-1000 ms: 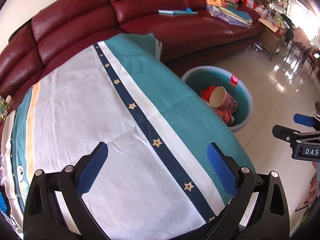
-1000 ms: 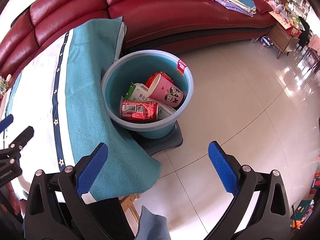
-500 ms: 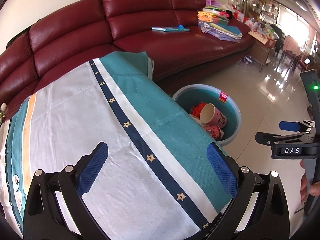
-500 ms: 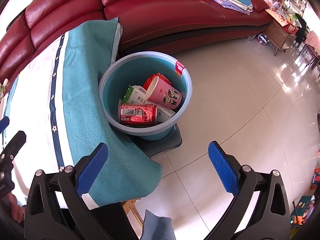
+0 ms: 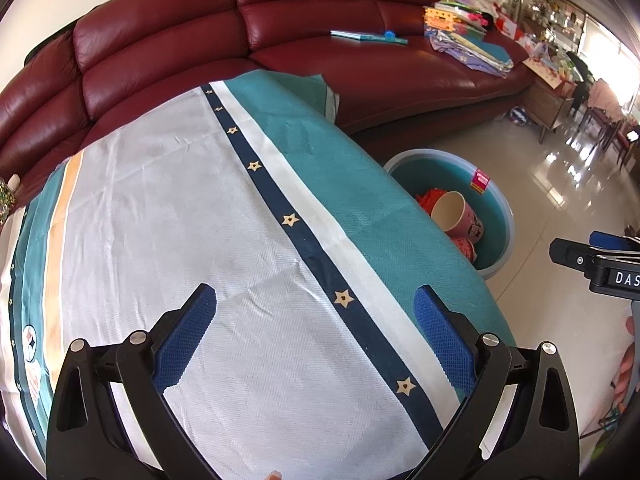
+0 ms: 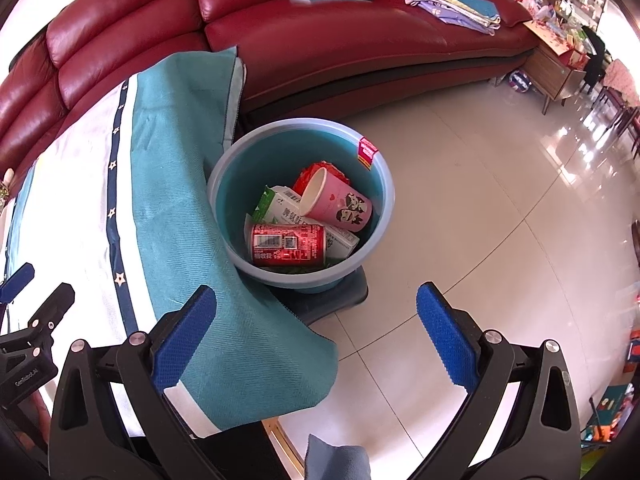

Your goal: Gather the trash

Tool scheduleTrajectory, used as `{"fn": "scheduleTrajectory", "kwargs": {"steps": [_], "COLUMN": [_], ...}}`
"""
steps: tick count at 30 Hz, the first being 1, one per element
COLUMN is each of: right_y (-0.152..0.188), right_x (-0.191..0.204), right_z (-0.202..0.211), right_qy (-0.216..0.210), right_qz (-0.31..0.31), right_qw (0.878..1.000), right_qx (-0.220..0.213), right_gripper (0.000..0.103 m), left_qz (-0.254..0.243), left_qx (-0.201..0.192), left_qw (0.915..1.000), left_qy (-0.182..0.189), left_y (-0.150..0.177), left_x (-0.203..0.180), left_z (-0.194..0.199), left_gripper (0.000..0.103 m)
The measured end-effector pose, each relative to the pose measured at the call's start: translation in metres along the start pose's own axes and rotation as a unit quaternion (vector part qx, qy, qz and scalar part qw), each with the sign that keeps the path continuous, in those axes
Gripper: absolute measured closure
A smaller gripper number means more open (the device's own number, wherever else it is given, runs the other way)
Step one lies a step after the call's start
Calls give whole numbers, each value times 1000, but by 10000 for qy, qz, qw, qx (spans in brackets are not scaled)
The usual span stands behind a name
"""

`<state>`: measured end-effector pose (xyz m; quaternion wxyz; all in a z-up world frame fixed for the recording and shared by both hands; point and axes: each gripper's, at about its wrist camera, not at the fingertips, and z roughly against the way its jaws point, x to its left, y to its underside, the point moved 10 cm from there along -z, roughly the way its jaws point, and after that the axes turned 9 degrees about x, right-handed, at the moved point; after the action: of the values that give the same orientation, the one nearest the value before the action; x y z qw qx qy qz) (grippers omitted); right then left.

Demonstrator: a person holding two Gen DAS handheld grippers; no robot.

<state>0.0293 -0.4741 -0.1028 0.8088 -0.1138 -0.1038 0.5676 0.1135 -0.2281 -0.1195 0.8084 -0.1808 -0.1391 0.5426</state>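
**Trash gathered in the basin, both tools empty**

We hold the left hand-held gripper (image 5: 316,344) and right hand-held gripper (image 6: 316,342) wide open, empty. The red drink can (image 6: 287,245), pink paper cup (image 6: 337,204) and green-white carton (image 6: 280,210) lie in the round blue plastic basin (image 6: 376,184) beside the cloth-covered desk (image 5: 168,216). Knocking the basin could spill them.

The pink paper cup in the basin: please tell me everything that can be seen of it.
The pink paper cup is printed with two cartoon faces and small hearts, and it is cream inside. It looks empty and undented. It lies on its side in the blue plastic basin, mouth towards the sofa, resting on a white and green carton and against red crumpled packaging, just above the red can.
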Motion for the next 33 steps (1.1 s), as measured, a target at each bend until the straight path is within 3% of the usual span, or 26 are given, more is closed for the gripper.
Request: {"fn": "scheduleTrajectory", "kwargs": {"steps": [33], "right_y": [-8], "right_x": [16], "right_z": [-3], "right_qy": [143], "right_qz": [66], "right_qw": [9999], "right_qx": [51], "right_gripper": [7], "left_qz": [-2], "left_qx": [-13], "left_qw": [10000], "left_qy": [73], "left_y": [0], "left_x": [10], "left_z": [0], "left_gripper": [4]}}
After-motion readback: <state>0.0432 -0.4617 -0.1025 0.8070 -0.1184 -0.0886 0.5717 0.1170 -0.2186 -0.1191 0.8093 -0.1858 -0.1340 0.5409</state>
